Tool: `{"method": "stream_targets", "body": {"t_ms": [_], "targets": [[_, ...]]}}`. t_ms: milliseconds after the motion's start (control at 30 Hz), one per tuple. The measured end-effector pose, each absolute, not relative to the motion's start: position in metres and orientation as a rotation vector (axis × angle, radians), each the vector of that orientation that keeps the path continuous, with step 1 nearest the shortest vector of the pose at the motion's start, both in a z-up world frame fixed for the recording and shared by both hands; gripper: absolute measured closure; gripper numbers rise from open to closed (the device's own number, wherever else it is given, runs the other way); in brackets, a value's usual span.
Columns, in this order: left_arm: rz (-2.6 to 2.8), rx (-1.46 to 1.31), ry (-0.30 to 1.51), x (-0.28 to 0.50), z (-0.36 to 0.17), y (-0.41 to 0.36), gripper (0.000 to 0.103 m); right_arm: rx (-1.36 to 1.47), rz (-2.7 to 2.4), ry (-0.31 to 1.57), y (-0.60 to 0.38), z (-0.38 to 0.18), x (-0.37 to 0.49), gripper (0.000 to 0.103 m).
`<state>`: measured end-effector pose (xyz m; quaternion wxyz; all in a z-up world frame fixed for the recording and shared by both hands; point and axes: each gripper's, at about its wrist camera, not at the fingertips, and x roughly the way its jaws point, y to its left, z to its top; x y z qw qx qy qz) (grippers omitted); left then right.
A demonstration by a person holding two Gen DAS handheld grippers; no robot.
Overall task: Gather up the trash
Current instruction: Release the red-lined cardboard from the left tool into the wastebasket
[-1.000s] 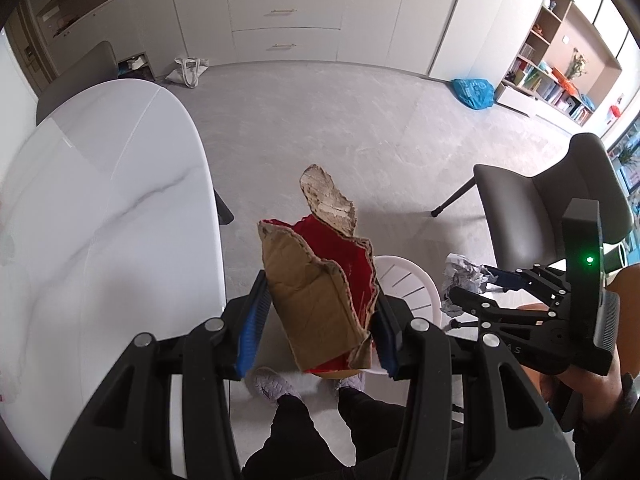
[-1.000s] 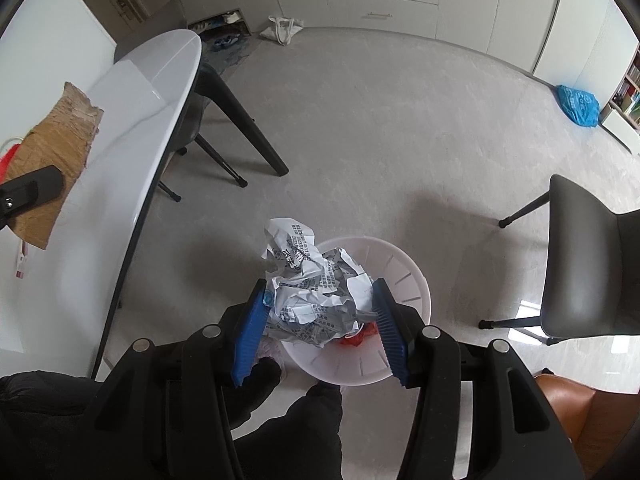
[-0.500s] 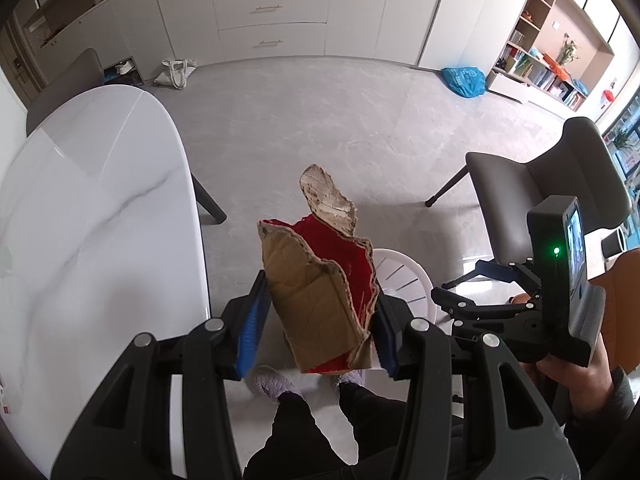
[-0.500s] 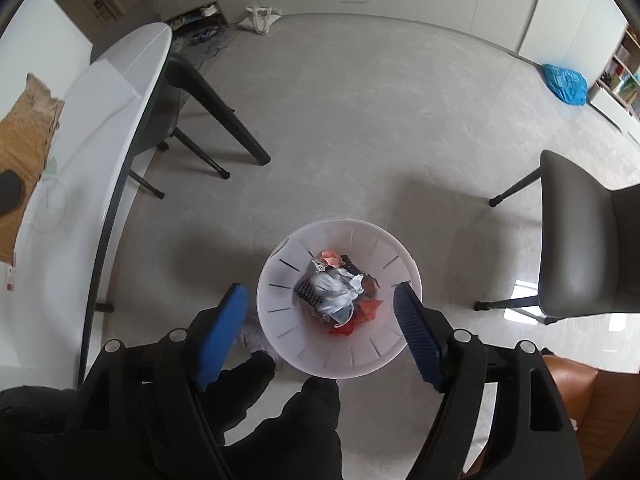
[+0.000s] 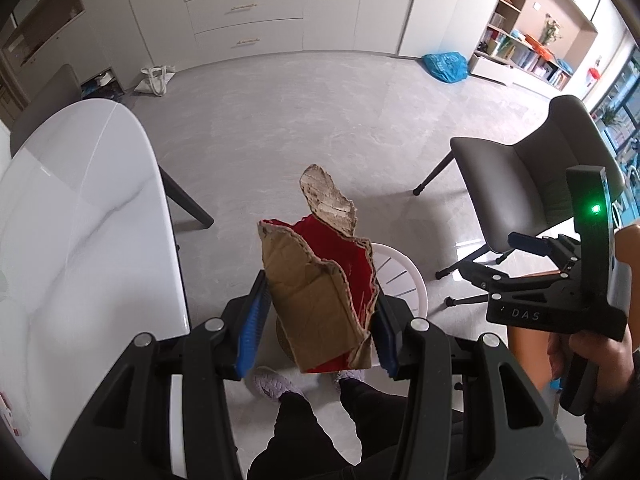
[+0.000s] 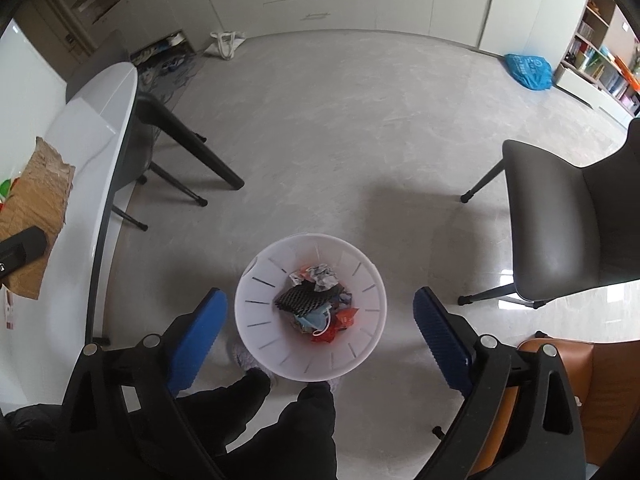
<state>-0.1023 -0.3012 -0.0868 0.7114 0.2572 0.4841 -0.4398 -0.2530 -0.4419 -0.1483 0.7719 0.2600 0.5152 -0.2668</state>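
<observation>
A torn piece of cardboard (image 5: 316, 300), brown with a red face, stands clamped between the left gripper's (image 5: 318, 326) blue pads, above the white bin's (image 6: 256, 312) edge. The right gripper (image 6: 320, 328) gapes wide over the bin's trash (image 6: 318, 304), holding nothing.

Brown-and-red cardboard (image 5: 320, 292), white slotted bin (image 6: 256, 280), blue pads (image 6: 196, 332)

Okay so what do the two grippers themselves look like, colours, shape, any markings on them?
Both are matte black linkage frames with silver pivot bolts. The left gripper and right gripper carry flat blue ribbed fingers. From the left wrist view, the right gripper's body reads "DAS" in pale letters, with an upright black block showing a green light and a grey handle. The person's hand on it is bare, with a dark sleeve.
</observation>
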Motion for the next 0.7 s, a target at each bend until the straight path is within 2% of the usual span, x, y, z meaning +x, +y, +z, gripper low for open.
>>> {"method": "stream_targets", "body": {"t_ms": [333,400,467,533,600,667,700], "targets": [[-1.051,0.627,1.107,-0.109,-0.100,-0.314,0.057,0.572,-0.594,1.115,-0.447,-0.148,-0.256,0.009],[-1.099,0.653,1.145,-0.112,-0.110,-0.319,0.050,0.573,-0.600,1.118,-0.449,-0.148,-0.258,0.009],[-1.137,0.680,1.178,-0.117,-0.120,-0.323,0.033,0.574,-0.607,1.119,-0.450,-0.148,-0.260,0.009],[-1.158,0.709,1.171,-0.124,-0.124,-0.325,0.024,0.577,-0.617,1.117,-0.452,-0.148,-0.263,0.009],[-1.168,0.727,1.151,-0.128,-0.123,-0.325,0.022,0.582,-0.629,1.113,-0.454,-0.146,-0.266,0.009],[-1.170,0.730,1.131,-0.130,-0.120,-0.324,0.014,0.587,-0.634,1.106,-0.455,-0.144,-0.267,0.009],[-1.168,0.727,1.118,-0.129,-0.117,-0.322,0.012,0.587,-0.635,1.103,-0.455,-0.143,-0.267,0.009]]}}
